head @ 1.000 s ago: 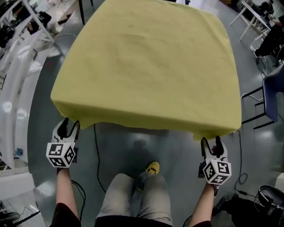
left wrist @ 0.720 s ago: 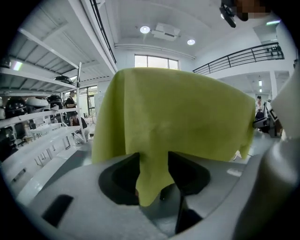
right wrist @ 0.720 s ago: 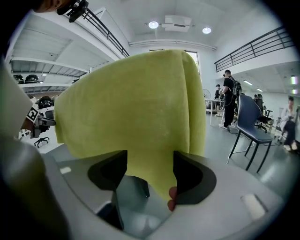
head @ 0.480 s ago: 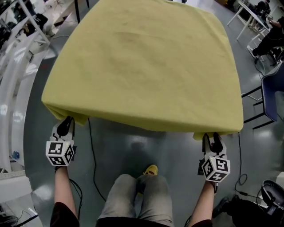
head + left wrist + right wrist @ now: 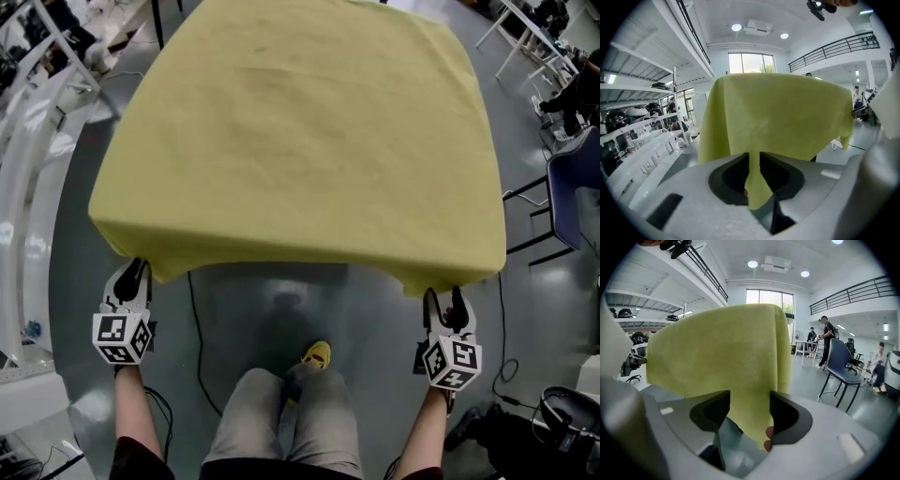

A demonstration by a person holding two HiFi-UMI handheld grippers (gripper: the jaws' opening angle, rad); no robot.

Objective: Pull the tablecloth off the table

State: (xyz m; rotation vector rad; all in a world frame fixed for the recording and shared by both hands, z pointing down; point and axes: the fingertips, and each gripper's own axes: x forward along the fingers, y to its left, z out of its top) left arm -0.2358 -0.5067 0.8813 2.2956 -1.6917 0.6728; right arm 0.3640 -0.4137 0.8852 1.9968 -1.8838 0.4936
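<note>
- The yellow tablecloth [image 5: 300, 141] lay spread over the desk, hiding it, with its near edge hanging above the grey floor [image 5: 272, 309].
- The left gripper [image 5: 132, 278] had just been closing; its jaws were clamped on the cloth's near-left corner.
- The right gripper [image 5: 444, 302] had just been opening; its jaws stood wide apart, with the near-right corner hanging between them.
- 1 blue chair [image 5: 574, 197] stood right of the desk.

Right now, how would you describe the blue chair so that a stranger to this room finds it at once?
Find the big yellow tablecloth in the middle of the room. Just past its right edge in the head view stands the blue chair, on thin black legs. It is the only blue thing beside the cloth.
</note>
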